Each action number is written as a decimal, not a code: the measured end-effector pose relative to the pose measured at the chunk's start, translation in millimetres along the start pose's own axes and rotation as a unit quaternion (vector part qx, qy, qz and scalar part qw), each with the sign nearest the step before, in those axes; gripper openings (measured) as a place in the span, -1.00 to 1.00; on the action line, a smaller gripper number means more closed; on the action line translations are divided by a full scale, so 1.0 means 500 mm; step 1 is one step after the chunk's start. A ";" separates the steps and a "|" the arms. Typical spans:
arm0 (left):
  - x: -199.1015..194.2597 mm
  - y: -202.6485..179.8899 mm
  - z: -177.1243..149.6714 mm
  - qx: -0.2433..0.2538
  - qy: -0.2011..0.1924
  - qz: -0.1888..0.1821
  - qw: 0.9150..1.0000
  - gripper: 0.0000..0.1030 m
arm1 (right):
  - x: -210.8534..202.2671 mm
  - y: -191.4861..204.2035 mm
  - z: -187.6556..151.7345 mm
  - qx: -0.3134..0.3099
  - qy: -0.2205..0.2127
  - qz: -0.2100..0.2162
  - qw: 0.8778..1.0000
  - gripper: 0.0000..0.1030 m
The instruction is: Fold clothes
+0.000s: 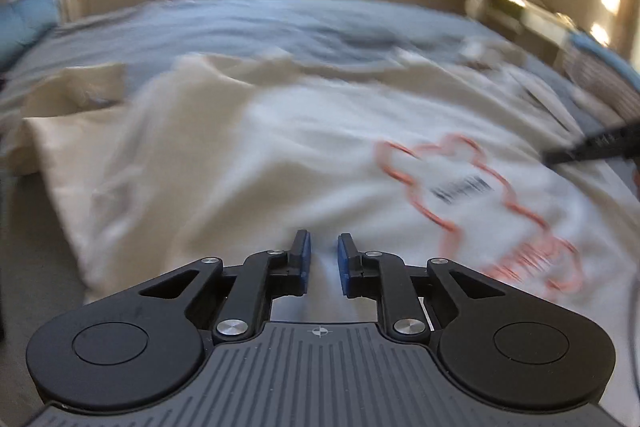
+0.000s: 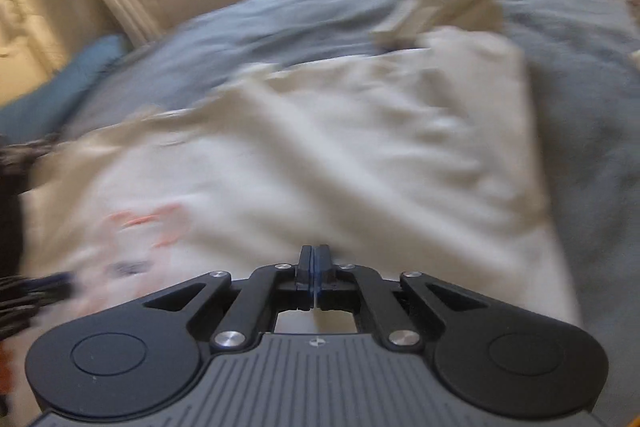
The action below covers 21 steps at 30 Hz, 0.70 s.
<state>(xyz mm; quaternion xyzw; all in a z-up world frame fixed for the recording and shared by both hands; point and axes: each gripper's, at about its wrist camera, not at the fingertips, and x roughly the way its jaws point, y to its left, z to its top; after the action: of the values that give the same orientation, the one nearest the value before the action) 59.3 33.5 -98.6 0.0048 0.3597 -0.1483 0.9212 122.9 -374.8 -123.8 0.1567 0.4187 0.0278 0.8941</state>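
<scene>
Shirt (image 1: 248, 147): lying spread across the bed (image 1: 240, 23), print facing up.
Left gripper (image 1: 323, 255): jaws standing slightly apart over the hem; grip unclear.
Right gripper (image 2: 315, 263): jaws fully closed at the hem; grip unclear.
Risk: hem slipping free, dragging the fold crooked.

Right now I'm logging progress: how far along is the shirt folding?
Done: the white shirt lies spread on the blue bed. In hand: the right gripper has its jaws shut at the near hem; the left gripper has a gap. Left: every fold.
</scene>
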 end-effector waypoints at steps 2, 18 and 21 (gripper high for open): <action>0.003 0.041 0.012 -0.034 -0.012 0.040 0.999 -0.68 | 0.000 -0.065 0.025 0.064 -0.014 0.007 0.998 -1.00; 0.013 0.008 0.037 -0.031 -0.007 0.045 0.998 -0.22 | 0.013 -0.042 0.163 0.023 -0.039 -0.025 0.999 -0.39; 0.014 0.009 0.041 -0.049 -0.004 0.049 0.998 -0.20 | 0.037 -0.027 0.186 0.018 -0.020 -0.006 1.000 -0.39</action>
<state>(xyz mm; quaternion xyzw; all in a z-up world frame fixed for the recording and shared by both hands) 79.0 33.3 -88.7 -0.0239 0.3622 -0.0854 0.9279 204.2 -408.2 -85.9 0.1705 0.4025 0.0114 0.8993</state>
